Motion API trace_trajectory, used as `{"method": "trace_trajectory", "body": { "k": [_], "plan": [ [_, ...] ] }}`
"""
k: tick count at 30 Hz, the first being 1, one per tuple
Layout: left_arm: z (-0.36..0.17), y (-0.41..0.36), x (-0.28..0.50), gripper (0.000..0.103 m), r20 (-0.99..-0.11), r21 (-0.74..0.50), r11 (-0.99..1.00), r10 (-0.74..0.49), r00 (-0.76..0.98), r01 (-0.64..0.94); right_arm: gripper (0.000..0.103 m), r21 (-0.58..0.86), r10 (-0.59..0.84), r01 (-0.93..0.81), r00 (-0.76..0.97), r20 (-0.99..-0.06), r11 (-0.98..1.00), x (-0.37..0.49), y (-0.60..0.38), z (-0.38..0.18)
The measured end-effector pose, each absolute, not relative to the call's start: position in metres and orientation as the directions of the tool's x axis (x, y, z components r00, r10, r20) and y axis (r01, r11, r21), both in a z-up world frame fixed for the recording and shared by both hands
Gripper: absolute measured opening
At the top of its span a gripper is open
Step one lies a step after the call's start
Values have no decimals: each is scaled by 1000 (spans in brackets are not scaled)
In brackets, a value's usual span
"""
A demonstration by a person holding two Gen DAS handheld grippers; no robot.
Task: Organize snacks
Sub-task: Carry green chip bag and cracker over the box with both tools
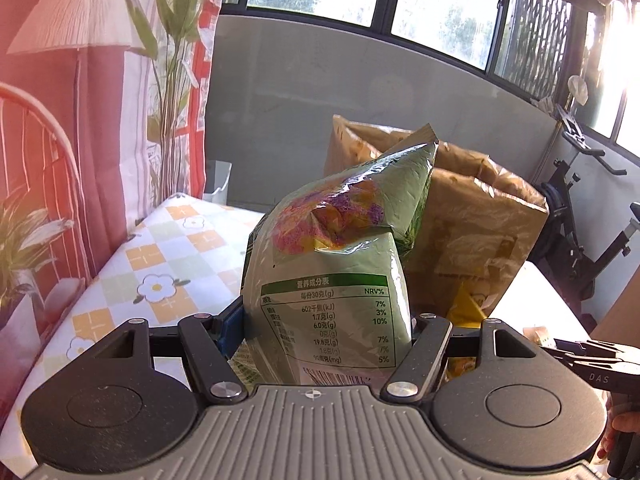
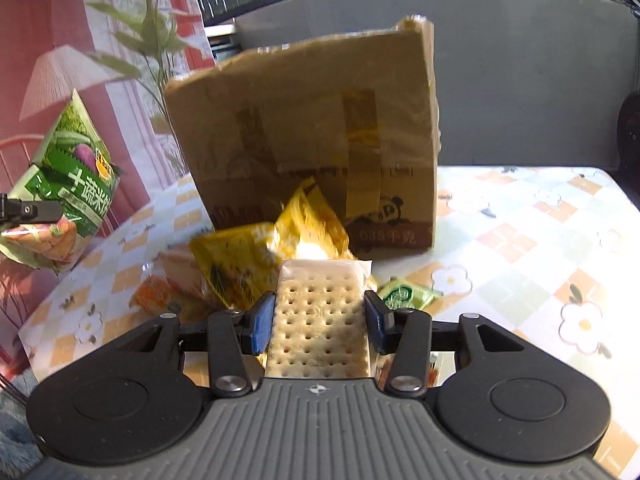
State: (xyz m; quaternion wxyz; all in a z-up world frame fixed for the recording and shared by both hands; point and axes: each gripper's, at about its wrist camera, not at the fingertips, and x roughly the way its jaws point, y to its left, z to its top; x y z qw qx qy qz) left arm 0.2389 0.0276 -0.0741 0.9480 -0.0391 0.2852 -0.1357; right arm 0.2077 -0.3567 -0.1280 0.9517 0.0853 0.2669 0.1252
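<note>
My left gripper is shut on a green puffed snack bag, nutrition label facing the camera, held up above the table. The right wrist view shows that bag at far left, clamped by a black finger. My right gripper is shut on a clear-wrapped cracker packet, blue pads pressing both its long sides. A brown cardboard box stands behind on the table. Yellow snack bags lie at its foot, with an orange packet and a small green packet beside them.
The table has a checked cloth with flowers; its left edge runs along a printed red backdrop. An exercise bike stands right of the table. Grey wall and windows are behind the box.
</note>
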Motion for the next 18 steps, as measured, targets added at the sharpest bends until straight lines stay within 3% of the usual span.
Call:
{"method": "trace_trajectory", "body": {
  "k": [11,18],
  "plan": [
    [13,-21,294,71,-390,-178,901,-434,812,396,48,189,329,-284,903,-276,940,252,-373,-26],
    [30,-69,359,72,-336,-156,880,-475,813,449,48,168,315,-285,929,-192,944,310,-374,12]
  ]
}}
